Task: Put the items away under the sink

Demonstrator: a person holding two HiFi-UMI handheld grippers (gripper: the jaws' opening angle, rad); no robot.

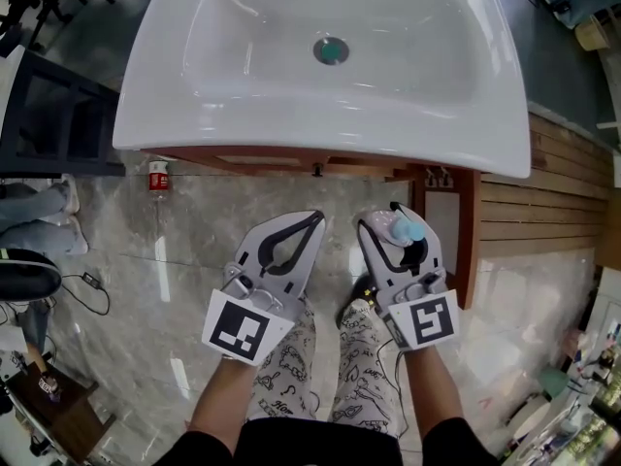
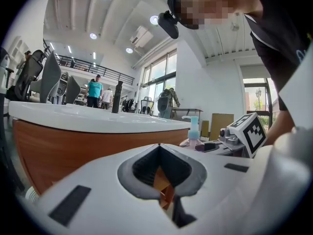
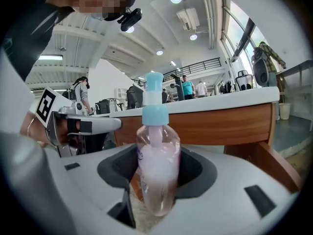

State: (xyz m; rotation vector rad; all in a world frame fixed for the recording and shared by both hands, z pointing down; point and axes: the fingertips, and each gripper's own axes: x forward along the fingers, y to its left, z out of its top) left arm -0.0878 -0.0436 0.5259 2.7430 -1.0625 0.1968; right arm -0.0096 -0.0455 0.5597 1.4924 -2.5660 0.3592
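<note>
The pump bottle (image 3: 156,165) is gripped upright by the right claw (image 1: 396,224) in front of the sink (image 1: 320,158), the left claw (image 1: 312,219) closed empty; its tall pump could be struck against the rim and twisted loose.

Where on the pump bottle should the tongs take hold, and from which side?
Grip the pump bottle on its clear round body, below the blue collar, coming from the side while it stands roughly upright. The body is wide and even; the pump head is narrow. The right tongs clamp it there.

Red canister (image 1: 158,178) on marble floor (image 1: 194,289).
</note>
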